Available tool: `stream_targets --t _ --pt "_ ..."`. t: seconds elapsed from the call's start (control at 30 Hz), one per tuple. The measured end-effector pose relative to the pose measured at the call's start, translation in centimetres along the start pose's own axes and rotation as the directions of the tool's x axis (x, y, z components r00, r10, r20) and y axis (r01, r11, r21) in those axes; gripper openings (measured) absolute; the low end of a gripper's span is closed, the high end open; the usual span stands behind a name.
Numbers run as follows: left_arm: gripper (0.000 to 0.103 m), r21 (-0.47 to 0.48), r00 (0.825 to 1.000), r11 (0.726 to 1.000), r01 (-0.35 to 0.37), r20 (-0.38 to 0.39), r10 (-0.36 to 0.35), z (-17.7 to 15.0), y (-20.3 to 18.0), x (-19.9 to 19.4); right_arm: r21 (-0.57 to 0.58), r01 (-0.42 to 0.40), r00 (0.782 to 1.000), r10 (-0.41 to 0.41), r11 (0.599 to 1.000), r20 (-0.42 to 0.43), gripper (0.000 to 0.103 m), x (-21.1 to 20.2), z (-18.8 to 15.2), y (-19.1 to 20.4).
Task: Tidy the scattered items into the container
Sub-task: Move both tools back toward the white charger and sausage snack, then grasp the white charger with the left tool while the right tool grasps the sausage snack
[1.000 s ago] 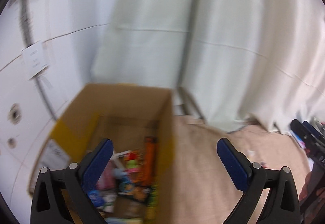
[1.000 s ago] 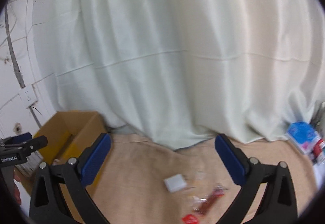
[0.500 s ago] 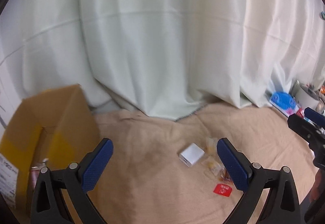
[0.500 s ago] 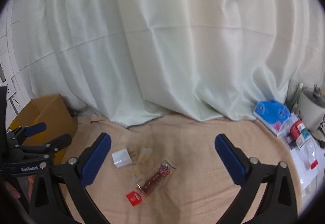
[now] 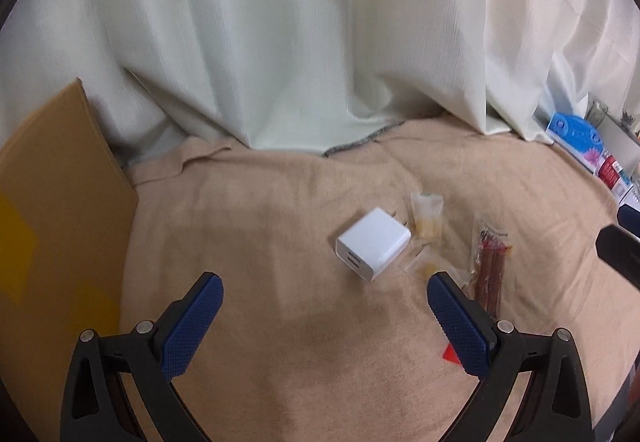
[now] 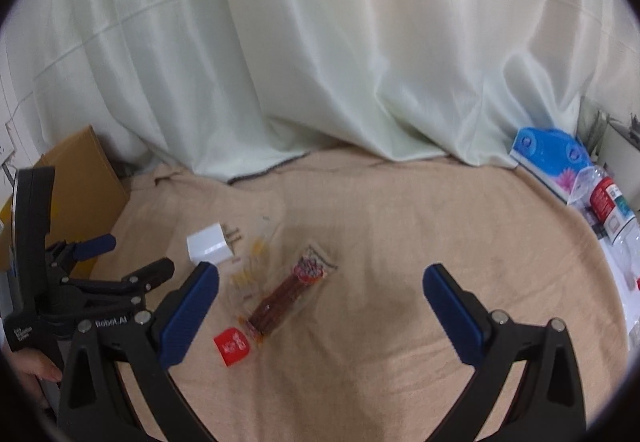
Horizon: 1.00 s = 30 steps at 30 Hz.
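Observation:
A white USB charger plug lies on the beige blanket, just beyond my open left gripper. Beside it sit two clear candy wrappers and a red sausage-stick packet. A small red packet peeks out behind the right finger. The cardboard box stands at the left. In the right wrist view my right gripper is open and empty above the blanket; charger, sausage packet and red packet lie left of centre. The left gripper shows there too.
A pale curtain hangs behind the blanket. At the far right are a blue tissue pack and a plastic bottle. A person's hand holds the left tool. The right tool's tip enters from the right.
My left gripper has swung right from over the box to the scattered items and come closer to the charger. The right gripper has also turned right and dropped nearer the blanket.

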<state>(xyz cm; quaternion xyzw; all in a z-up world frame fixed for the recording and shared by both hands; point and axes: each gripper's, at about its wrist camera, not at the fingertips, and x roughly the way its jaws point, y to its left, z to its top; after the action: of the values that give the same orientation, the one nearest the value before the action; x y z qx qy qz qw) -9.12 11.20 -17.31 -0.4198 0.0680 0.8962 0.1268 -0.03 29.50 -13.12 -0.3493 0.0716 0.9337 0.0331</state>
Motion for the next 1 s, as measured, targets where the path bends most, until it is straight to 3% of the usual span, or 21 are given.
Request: stream_targets --t 0.17,0.43,0.67,0.83,0.9,0.93,1.0 --pt "0.102 0.002 1.0 1.0 0.02 -0.008 -0.02 -0.2 -0.5 1.3 0.016 -0.033 0.999 0.033 0.999 -0.011 0.103 0.8 -1.1 -0.4" --pt "0.102 0.118 0.999 0.993 -0.017 0.03 0.013 1.6 -2.3 3.2 0.013 -0.055 0.998 0.055 0.998 -0.041 0.101 2.1 -1.5 -0.2" --pt "0.101 0.151 0.999 0.988 -0.011 -0.031 0.015 2.3 -2.3 6.0 0.017 -0.071 0.996 0.072 0.997 -0.048 0.101 2.2 -1.4 -0.1" --pt "0.083 0.146 0.998 0.989 0.028 -0.067 -0.019 1.9 -2.1 7.0 0.032 -0.076 0.996 0.078 0.997 -0.048 0.101 2.2 -1.4 -0.2" --pt "0.07 0.153 0.997 0.987 0.047 -0.061 -0.038 1.8 -2.4 6.9 0.033 -0.079 0.995 0.08 0.996 -0.054 0.1 2.3 -1.4 -0.2" --pt "0.056 0.155 0.997 0.986 0.056 -0.055 -0.048 1.8 -2.5 6.7 0.032 -0.08 0.995 0.082 0.996 -0.058 0.1 2.4 -1.5 -0.2" --pt "0.049 0.167 0.998 0.985 0.051 -0.043 -0.044 1.7 -2.9 6.6 0.028 -0.083 0.994 0.085 0.996 -0.07 0.098 2.7 -1.5 -0.1"
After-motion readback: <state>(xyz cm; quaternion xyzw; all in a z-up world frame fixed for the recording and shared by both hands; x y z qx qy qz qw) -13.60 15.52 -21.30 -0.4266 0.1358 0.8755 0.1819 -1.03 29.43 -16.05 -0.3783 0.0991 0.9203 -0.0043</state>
